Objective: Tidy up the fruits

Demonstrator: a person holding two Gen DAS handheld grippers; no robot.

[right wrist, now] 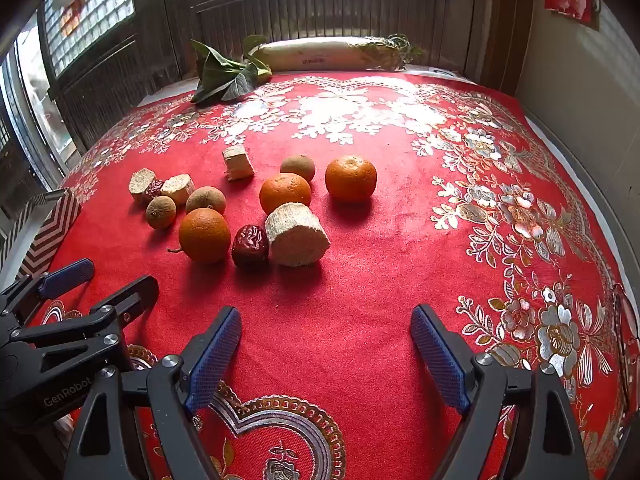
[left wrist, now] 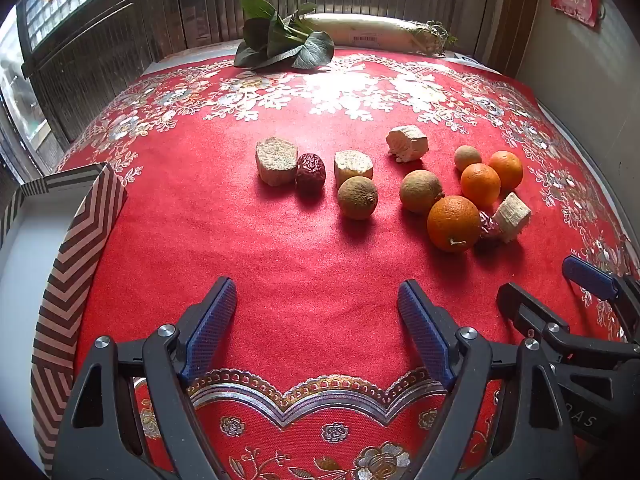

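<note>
Left gripper (left wrist: 316, 312): jaws spread wide, nothing between them, held above bare red tablecloth (left wrist: 280, 248); right gripper (right wrist: 326, 340): jaws likewise wide apart and empty, just beside the left one. Ahead of both lie the fruits, loose on the cloth; nearest the right gripper, an orange (right wrist: 205, 235) touches a red date (right wrist: 250, 246), which touches a pale cut chunk (right wrist: 297, 235); behind these, two more oranges (right wrist: 285, 193) (right wrist: 351, 178) and three brownish round fruits (right wrist: 161, 212); farther left, a second red date (left wrist: 310, 173) sits between two cut chunks (left wrist: 276, 160). A striped box (left wrist: 68, 280) stands at the table's left edge, open side up; leafy greens (left wrist: 280, 40) and a wrapped white radish (left wrist: 372, 32) lie at the far edge.
</note>
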